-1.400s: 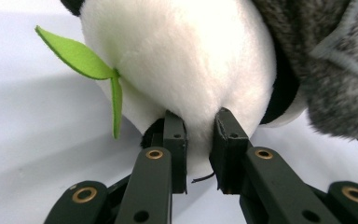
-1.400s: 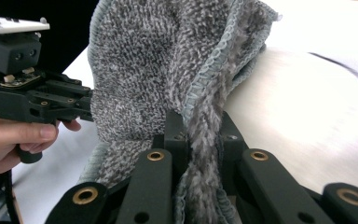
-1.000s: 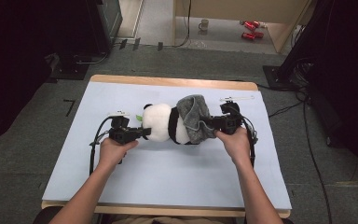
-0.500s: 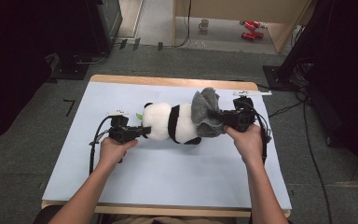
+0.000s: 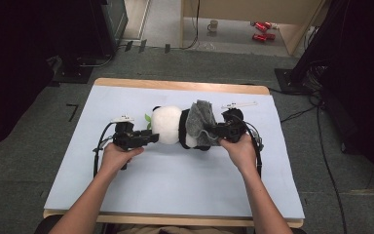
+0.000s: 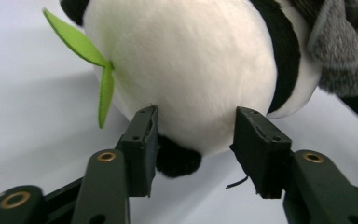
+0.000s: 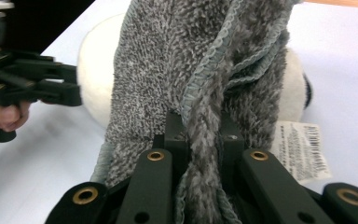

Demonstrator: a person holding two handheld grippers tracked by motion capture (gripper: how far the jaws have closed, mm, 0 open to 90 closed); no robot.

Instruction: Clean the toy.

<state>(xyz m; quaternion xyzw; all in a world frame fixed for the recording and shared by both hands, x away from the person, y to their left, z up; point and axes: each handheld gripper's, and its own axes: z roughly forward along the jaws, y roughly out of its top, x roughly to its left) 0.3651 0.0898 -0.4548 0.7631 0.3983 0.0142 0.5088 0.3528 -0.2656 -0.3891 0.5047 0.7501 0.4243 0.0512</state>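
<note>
My right tool was clamped on the grey towel draped over the panda plush, while my left tool, jaws just opened, loosely straddled the plush's white end.

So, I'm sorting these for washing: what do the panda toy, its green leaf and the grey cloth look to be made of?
Panda toy: soft plush, short matte pile, probably synthetic, with fuzzy edges.
Green leaf: thin and flat with clean-cut edges, likely felt.
Grey cloth: looped terry or microfibre, nubby, with a stitched hem. It is clamped in the right gripper.
</note>
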